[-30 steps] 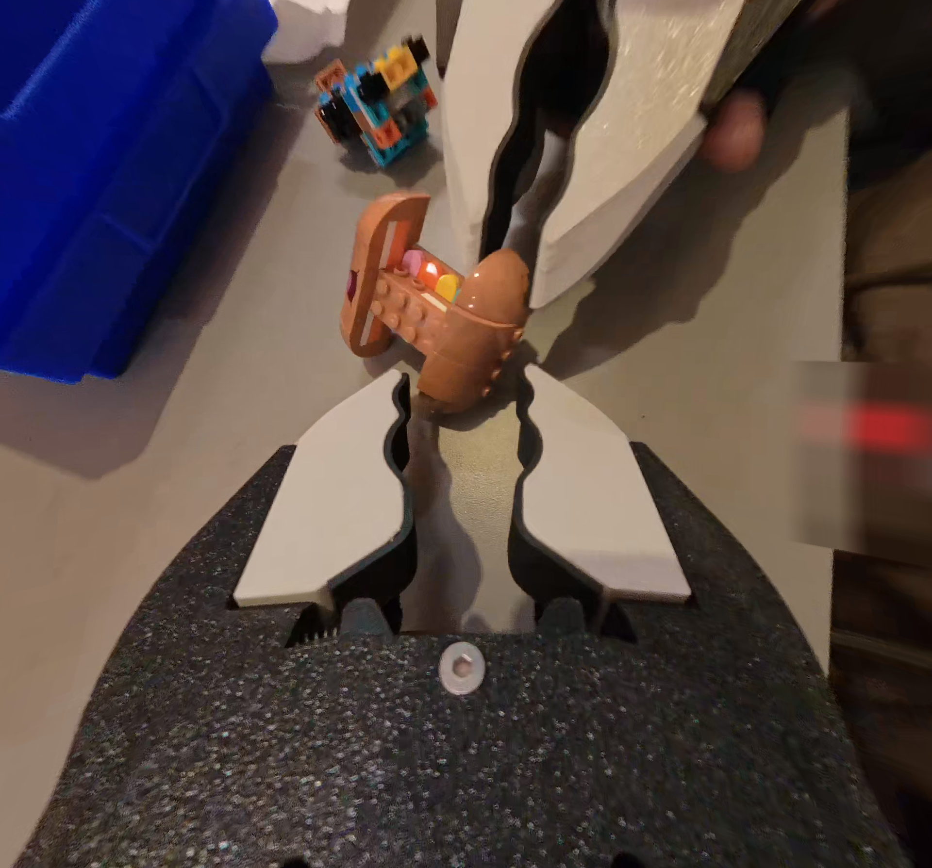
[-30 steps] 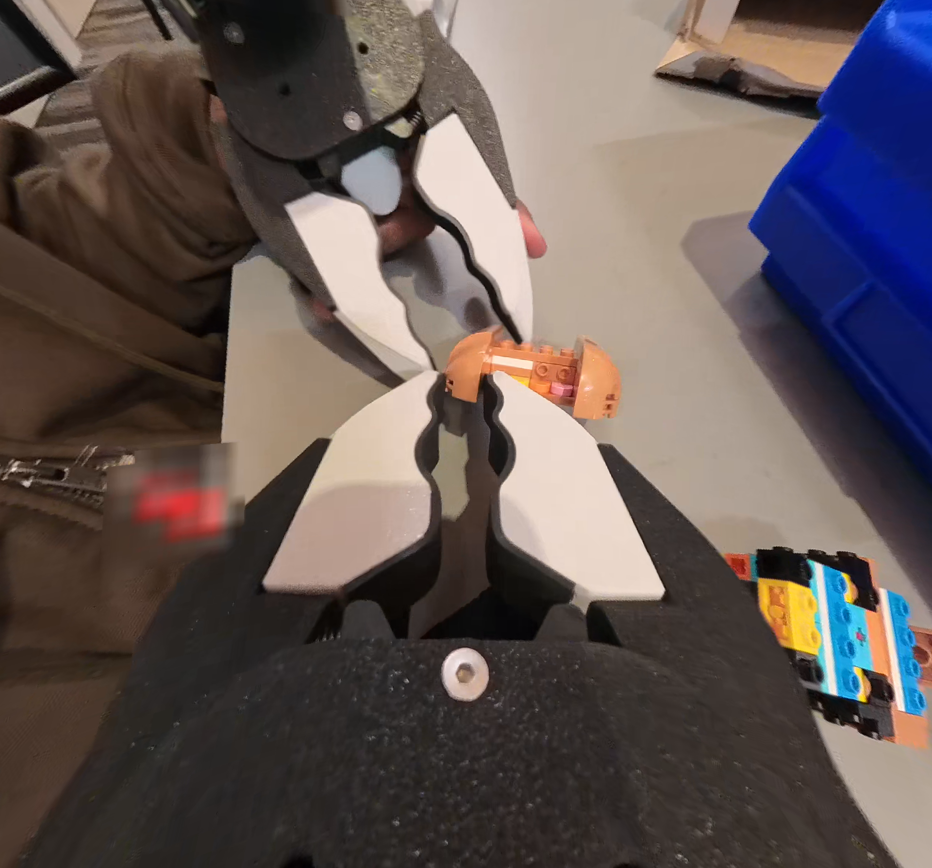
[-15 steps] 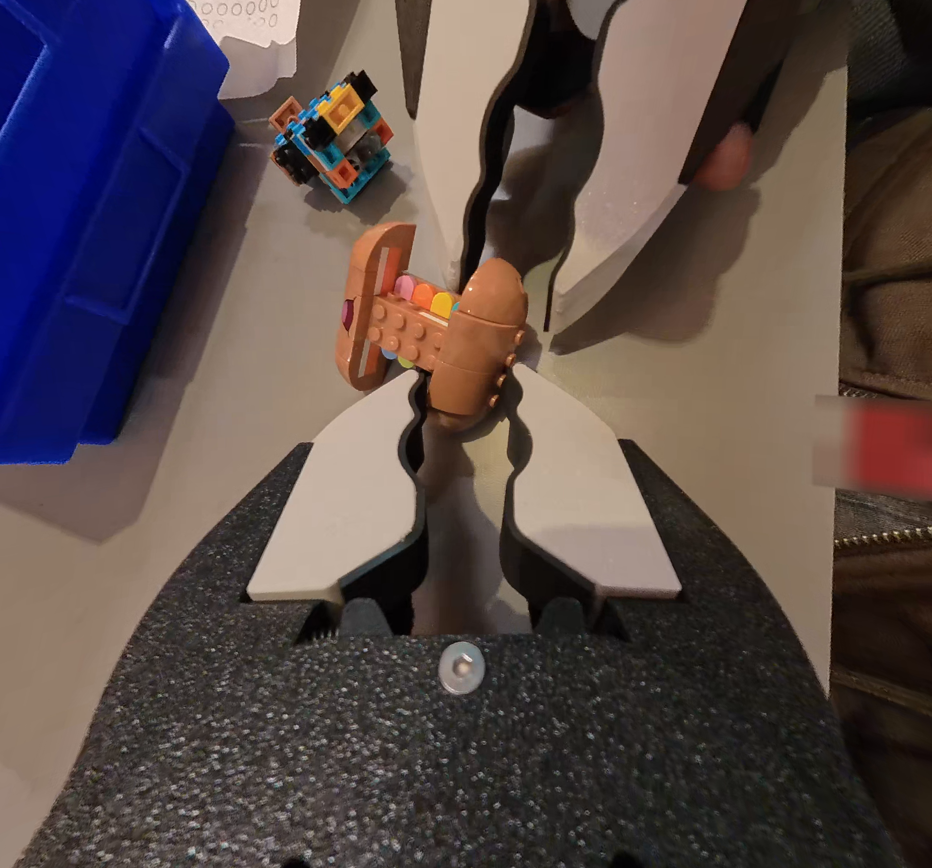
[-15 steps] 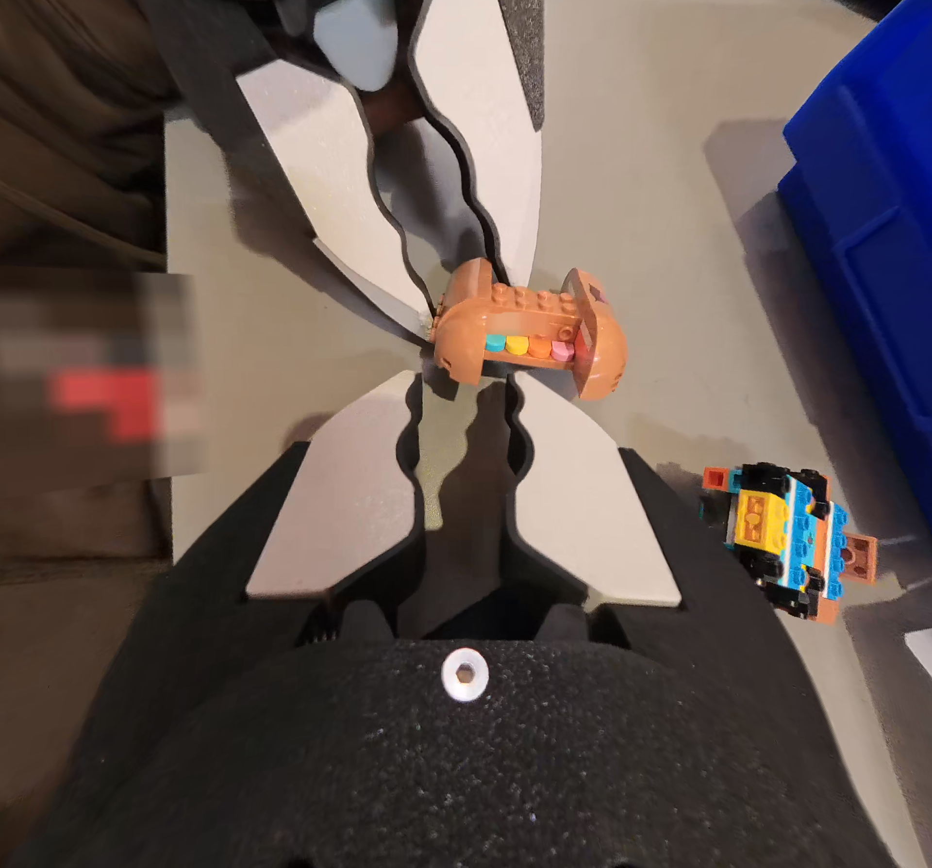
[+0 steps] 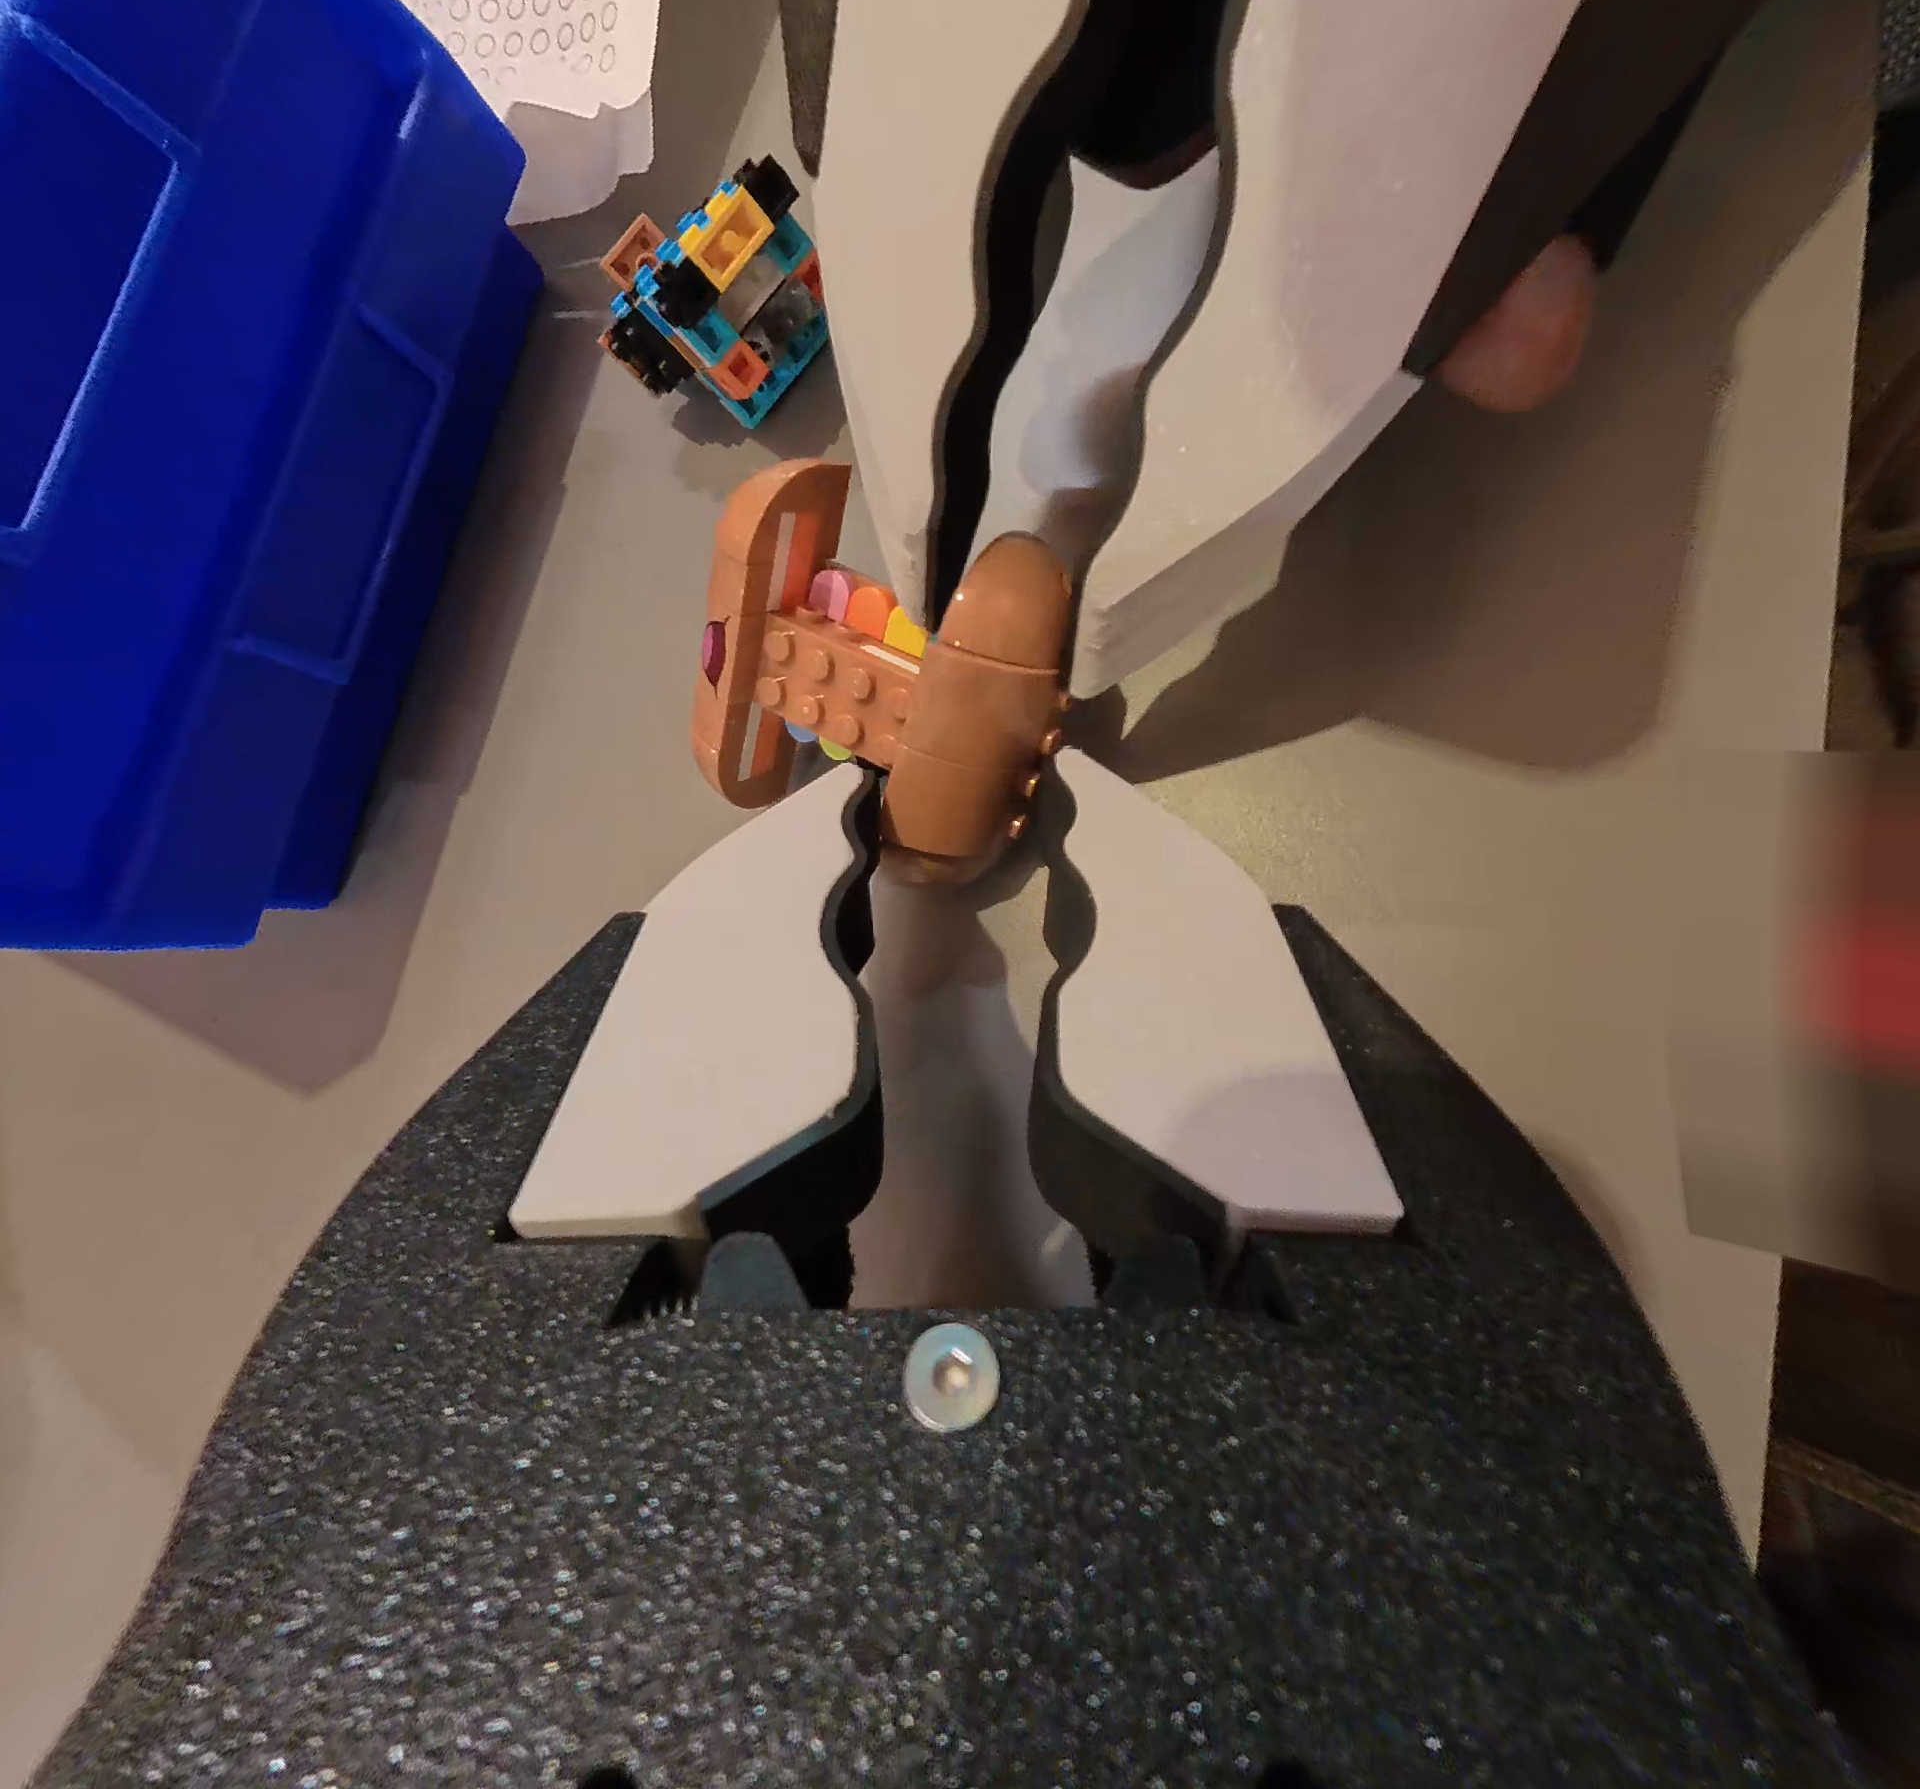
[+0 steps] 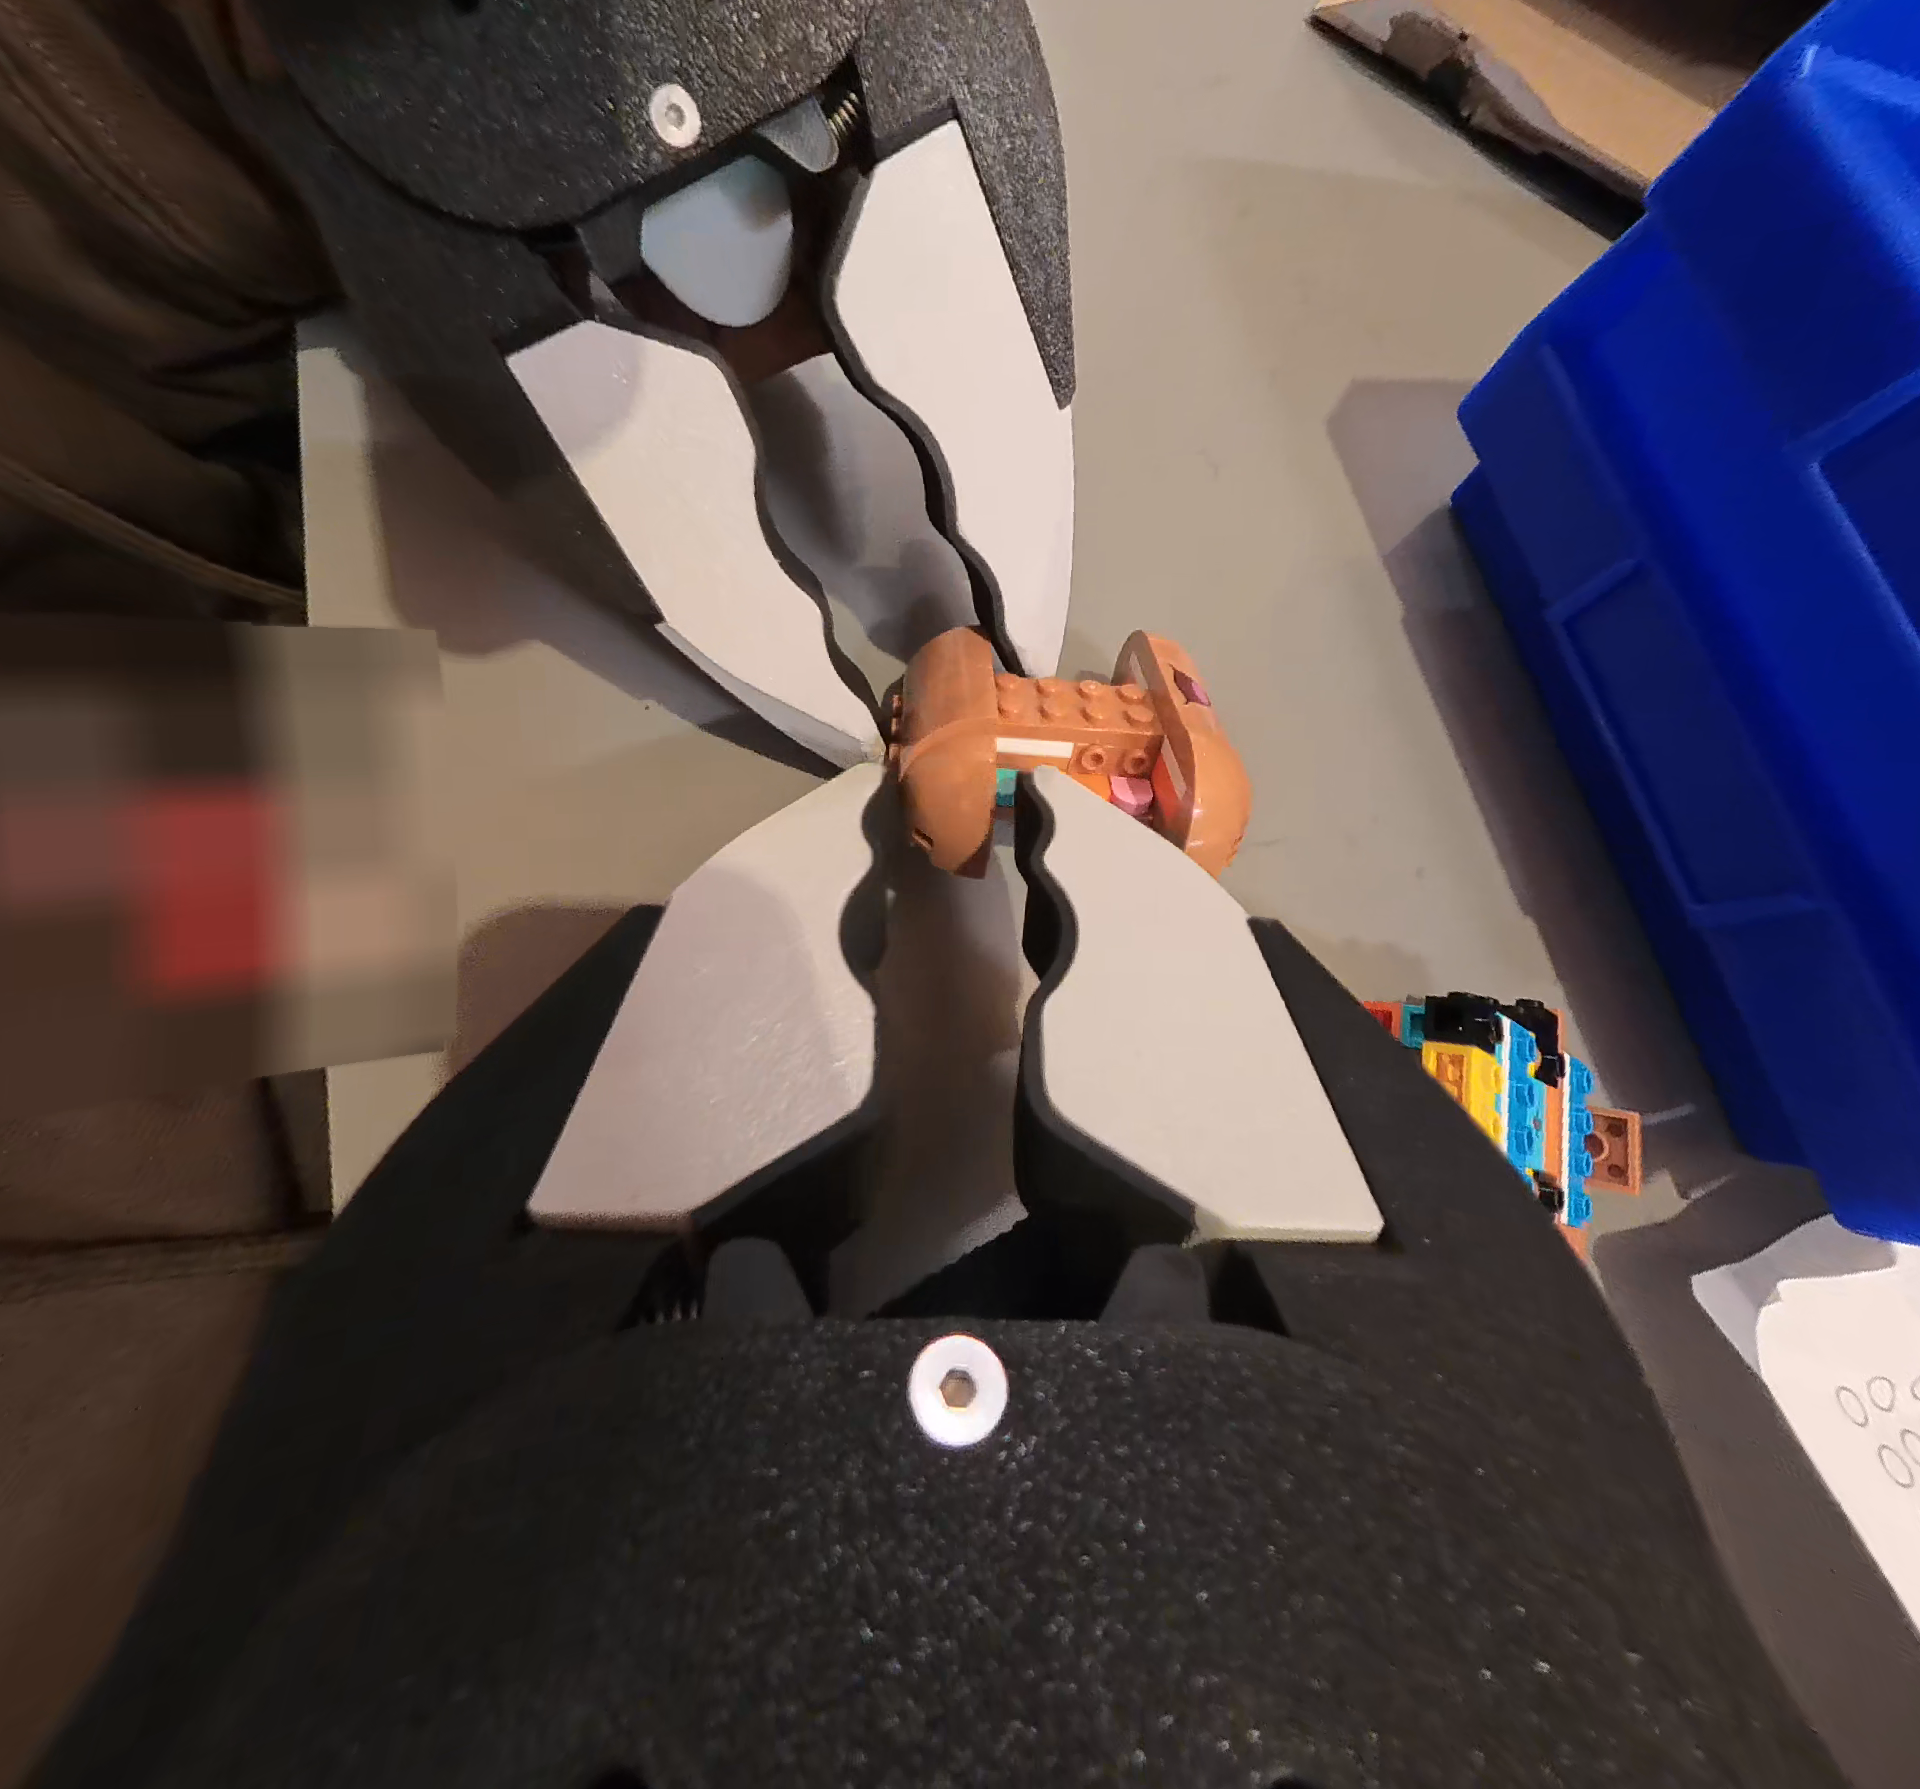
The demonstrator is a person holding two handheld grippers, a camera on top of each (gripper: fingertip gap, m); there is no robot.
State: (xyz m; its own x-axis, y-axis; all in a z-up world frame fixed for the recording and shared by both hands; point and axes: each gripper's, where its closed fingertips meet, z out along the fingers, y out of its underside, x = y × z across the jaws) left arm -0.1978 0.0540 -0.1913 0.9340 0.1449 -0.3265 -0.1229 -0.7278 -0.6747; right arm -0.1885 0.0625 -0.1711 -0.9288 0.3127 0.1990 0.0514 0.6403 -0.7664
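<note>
A brown brick model with two rounded end caps and a row of coloured tiles hangs between both grippers over the grey table. My left gripper is shut on the model's right end cap from below. My right gripper comes in from the top of the view and is shut on the same cap. In the right wrist view my right gripper clamps that cap of the model, with the left gripper opposite it. The model's far cap sticks out free to the side.
A blue bin stands left of the model and also shows in the right wrist view. A small multicoloured brick model lies beside it. A white sheet with circles lies behind. A cardboard box sits farther off. A brown sleeve is close by.
My right gripper, open and apart from the model half a second ago, has shut on the end cap again. The model has rolled, so its studs now face the right camera.
</note>
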